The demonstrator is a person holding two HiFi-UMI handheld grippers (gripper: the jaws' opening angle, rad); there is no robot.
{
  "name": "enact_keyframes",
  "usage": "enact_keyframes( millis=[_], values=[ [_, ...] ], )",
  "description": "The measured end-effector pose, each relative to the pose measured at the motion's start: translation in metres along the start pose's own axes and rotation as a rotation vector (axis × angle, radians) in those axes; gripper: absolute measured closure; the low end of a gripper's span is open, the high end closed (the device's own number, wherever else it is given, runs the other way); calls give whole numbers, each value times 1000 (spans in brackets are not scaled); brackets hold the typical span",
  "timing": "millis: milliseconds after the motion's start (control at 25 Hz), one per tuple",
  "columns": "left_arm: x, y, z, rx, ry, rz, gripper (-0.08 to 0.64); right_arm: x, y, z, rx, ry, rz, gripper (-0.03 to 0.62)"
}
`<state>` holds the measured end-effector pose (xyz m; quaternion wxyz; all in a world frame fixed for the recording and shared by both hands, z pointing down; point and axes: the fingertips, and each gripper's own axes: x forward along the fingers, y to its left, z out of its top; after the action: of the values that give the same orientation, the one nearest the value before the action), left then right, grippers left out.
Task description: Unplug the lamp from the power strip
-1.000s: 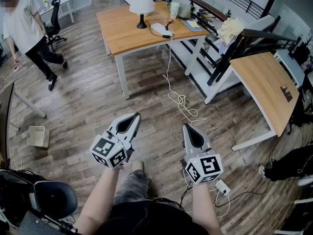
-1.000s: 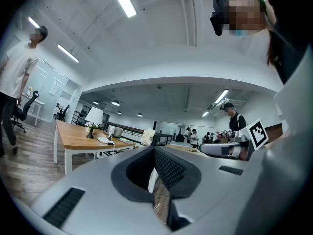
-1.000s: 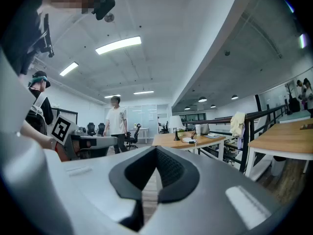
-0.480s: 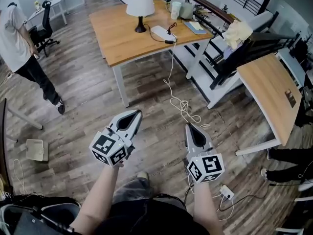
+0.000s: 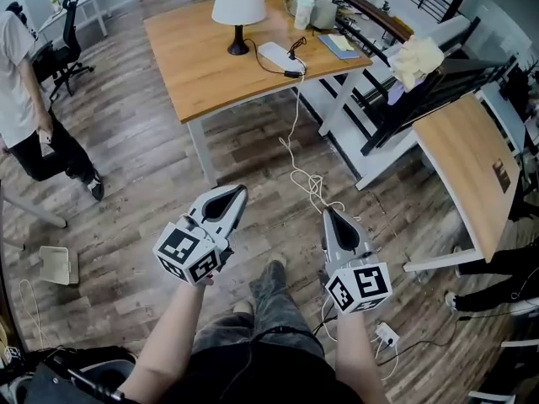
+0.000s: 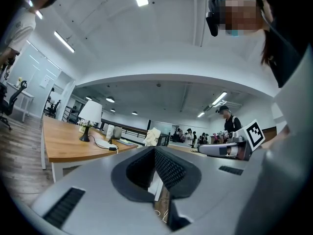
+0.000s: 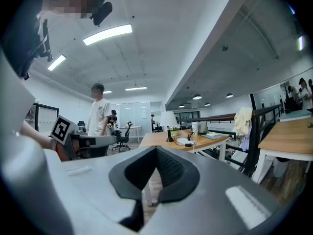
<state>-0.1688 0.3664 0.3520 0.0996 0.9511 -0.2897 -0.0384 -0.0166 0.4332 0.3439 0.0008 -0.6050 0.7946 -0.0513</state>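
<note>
1. Two grippers, both empty: the left gripper (image 5: pixel 235 194) and the right gripper (image 5: pixel 330 215) are held out over the wooden floor (image 5: pixel 143 167) just ahead of the person's legs, each with its jaws pressed together on nothing. The left gripper view and the right gripper view show the same thing, pads meeting with only the room beyond them.
2. Where the task's things are: the lamp (image 5: pixel 238 2) stands upright on the far table (image 5: pixel 202 78), and the white power strip (image 5: pixel 275 53) lies just beside it to the right. Both are well apart from the grippers.
3. A thin black cord (image 5: pixel 263 61) runs from the lamp's base towards the strip. A dark plug seems to stand on the strip, but it is too small to tell which socket it sits in.
4. A white cable (image 5: pixel 294 116) hangs from the table's edge near the strip and ends in a loose coil on the floor.
5. Done so far, as I judge it: nothing. The lamp looks plugged in, and neither gripper is near it.
6. Left to do: walk up to the table, open one gripper, close it on the lamp's plug and pull it out, likely with the other gripper pressing the strip down.
</note>
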Motion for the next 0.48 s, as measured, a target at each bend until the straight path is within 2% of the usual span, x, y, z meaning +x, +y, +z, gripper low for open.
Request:
enact_keyframes(
  millis=[200, 480],
  values=[
    [37, 33, 0, 0, 10, 21, 563, 52, -28, 0, 15, 3, 9, 584],
    [107, 76, 11, -9, 3, 36, 563, 127, -71, 9, 8, 29, 64, 584]
  ],
)
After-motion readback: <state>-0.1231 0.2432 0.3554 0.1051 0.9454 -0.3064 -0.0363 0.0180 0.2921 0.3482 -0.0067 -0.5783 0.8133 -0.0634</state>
